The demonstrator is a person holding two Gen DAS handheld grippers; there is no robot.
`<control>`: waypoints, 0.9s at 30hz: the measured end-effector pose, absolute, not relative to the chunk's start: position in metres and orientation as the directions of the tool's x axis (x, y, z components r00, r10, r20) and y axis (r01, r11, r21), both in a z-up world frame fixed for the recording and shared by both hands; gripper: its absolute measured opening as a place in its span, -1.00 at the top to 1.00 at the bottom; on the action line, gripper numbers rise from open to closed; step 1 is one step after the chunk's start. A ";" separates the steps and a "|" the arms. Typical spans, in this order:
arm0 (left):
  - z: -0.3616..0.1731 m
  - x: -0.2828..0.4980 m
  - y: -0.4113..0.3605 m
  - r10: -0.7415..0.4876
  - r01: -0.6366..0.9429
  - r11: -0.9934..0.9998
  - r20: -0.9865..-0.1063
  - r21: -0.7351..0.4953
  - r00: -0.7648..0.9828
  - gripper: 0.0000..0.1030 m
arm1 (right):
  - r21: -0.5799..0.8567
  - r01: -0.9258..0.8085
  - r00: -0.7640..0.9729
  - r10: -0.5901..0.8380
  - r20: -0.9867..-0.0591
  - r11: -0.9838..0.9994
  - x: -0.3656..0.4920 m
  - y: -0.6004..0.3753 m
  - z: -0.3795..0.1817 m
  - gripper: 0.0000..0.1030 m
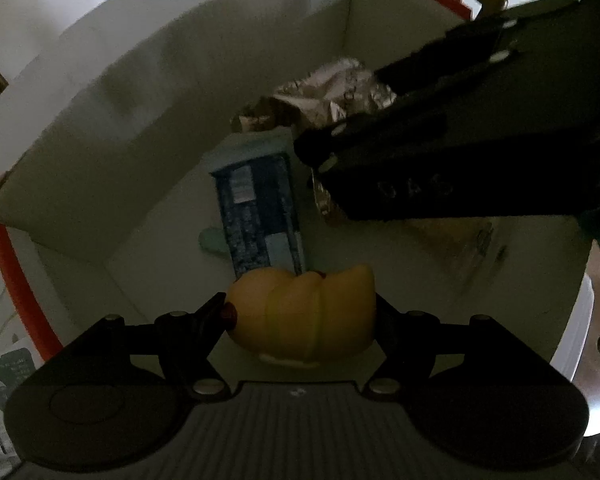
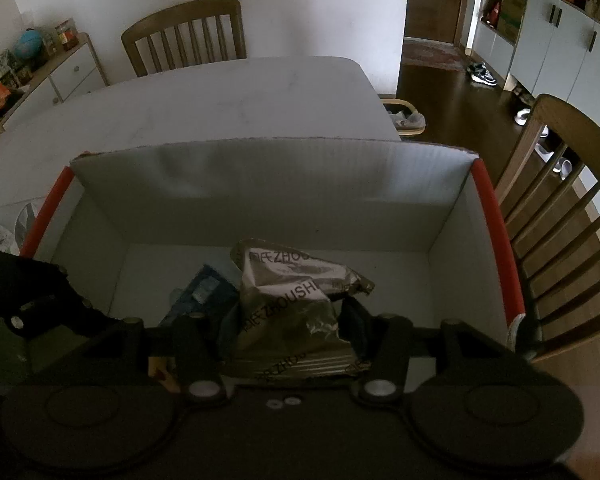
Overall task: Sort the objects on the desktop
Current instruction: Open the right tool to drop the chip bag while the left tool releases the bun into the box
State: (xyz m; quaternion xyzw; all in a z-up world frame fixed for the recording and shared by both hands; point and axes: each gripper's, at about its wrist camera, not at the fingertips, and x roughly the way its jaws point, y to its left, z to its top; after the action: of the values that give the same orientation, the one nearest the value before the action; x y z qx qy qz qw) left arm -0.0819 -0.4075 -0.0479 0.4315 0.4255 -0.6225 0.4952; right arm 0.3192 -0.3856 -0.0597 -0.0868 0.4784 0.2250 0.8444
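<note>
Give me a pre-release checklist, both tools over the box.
1. Left tool shut on yellow toy: ok.
2. Right tool shut on foil packet: ok.
3. Both loads above the white box interior: ok.
4. Blue carton already lying on box floor: ok.
5. Tools apart from each other: ok.
6. Clearance between toy and box floor: cannot tell.

One white box (image 2: 260, 176) with two red-padded rims, standing at the near edge of the tabletop (image 2: 228, 96). Inside it or over it: one yellow segmented toy (image 1: 304, 316), one blue printed packet (image 1: 260, 216), and silver foil snack bags, one (image 2: 296, 304) sure and possibly a second under the other gripper, too dark to count. Two grippers, left (image 1: 300, 316) and right (image 2: 288, 320); two wooden chairs (image 2: 186, 36) (image 2: 560, 184) at the far edge and right edge.
</note>
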 end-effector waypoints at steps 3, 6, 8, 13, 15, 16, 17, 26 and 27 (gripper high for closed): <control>-0.048 -0.082 -0.408 -0.233 0.984 -0.151 -0.963 -0.099 -0.133 -0.43 | 0.065 -0.468 0.440 0.296 -0.847 0.882 0.319 -0.386 -0.059 -0.06; -0.049 -0.082 -0.407 -0.210 0.982 -0.163 -0.969 -0.097 -0.130 -0.45 | 0.056 -0.478 0.441 0.294 -0.848 0.877 0.321 -0.383 -0.059 -0.06; -0.048 -0.082 -0.407 -0.208 0.982 -0.163 -0.970 -0.096 -0.130 -0.44 | 0.049 -0.485 0.442 0.293 -0.848 0.873 0.320 -0.382 -0.059 -0.07; -0.046 -0.081 -0.403 -0.191 0.978 -0.174 -0.970 -0.115 -0.148 -0.56 | 0.053 -0.487 0.438 0.296 -0.849 0.872 0.322 -0.383 -0.059 -0.09; -0.044 -0.080 -0.402 -0.192 0.978 -0.173 -0.970 -0.114 -0.147 -0.56 | 0.055 -0.488 0.437 0.298 -0.849 0.871 0.321 -0.383 -0.059 -0.16; -0.044 -0.079 -0.401 -0.189 0.978 -0.169 -0.970 -0.120 -0.152 -0.57 | 0.055 -0.488 0.437 0.298 -0.849 0.871 0.322 -0.383 -0.058 -0.18; -0.043 -0.079 -0.400 -0.187 0.978 -0.165 -0.970 -0.127 -0.157 -0.57 | 0.054 -0.487 0.437 0.297 -0.849 0.872 0.322 -0.383 -0.058 -0.20; -0.030 -0.068 -0.386 -0.216 0.977 -0.143 -0.958 -0.161 -0.190 -0.61 | 0.079 -0.471 0.452 0.317 -0.833 0.879 0.318 -0.386 -0.049 -0.33; -0.027 -0.067 -0.384 -0.223 0.976 -0.142 -0.956 -0.162 -0.191 -0.61 | 0.080 -0.471 0.455 0.320 -0.831 0.879 0.318 -0.387 -0.046 -0.34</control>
State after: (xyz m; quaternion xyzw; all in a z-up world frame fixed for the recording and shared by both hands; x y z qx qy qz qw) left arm -0.0672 -0.3840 -0.0273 0.4202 0.4485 -0.6281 0.4772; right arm 0.3178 -0.3869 -0.0463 -0.0809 0.4670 0.2328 0.8492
